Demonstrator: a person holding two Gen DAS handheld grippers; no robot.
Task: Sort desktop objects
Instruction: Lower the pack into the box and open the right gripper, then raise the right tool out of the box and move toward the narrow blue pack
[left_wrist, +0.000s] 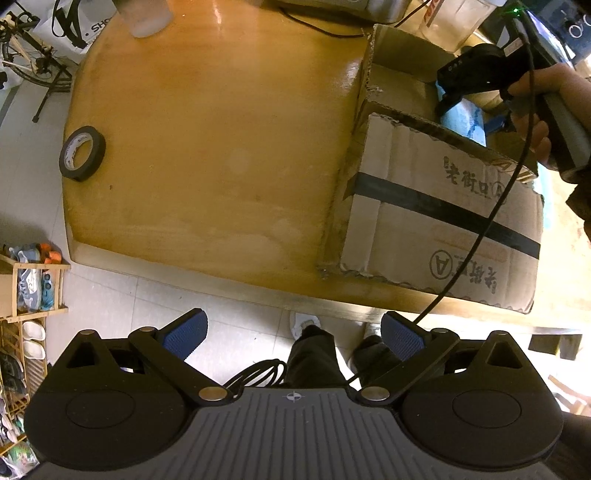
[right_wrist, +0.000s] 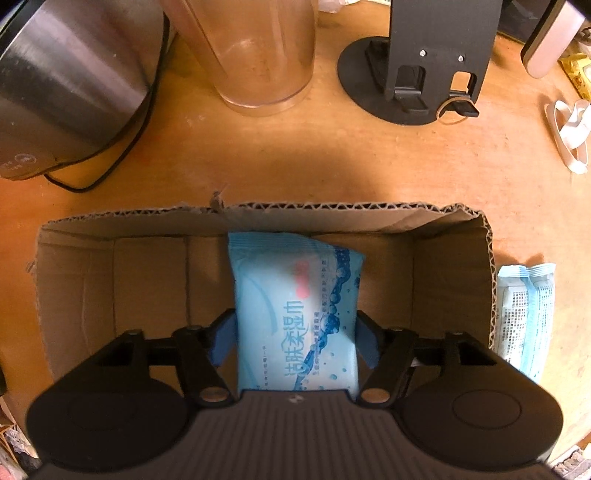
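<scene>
My right gripper (right_wrist: 295, 341) is shut on a light blue wet-wipe pack (right_wrist: 295, 302), held upright inside the open cardboard box (right_wrist: 74, 280). The left wrist view shows the same pack (left_wrist: 461, 122) low in the box (left_wrist: 436, 229), with a hand (left_wrist: 535, 110) on the right gripper's handle. My left gripper (left_wrist: 293, 334) hangs open and empty off the table's near edge, over the floor. A black tape roll (left_wrist: 82, 153) lies at the wooden table's (left_wrist: 207, 147) left edge. A packet of blue face masks (right_wrist: 524, 317) lies just right of the box.
Behind the box stand a steel kettle (right_wrist: 66, 81) with a black cord, a clear plastic container (right_wrist: 255, 51) and a black stand (right_wrist: 421, 62). A white clip (right_wrist: 569, 133) lies at the far right. The person's legs and shoes (left_wrist: 314, 350) are below the left gripper.
</scene>
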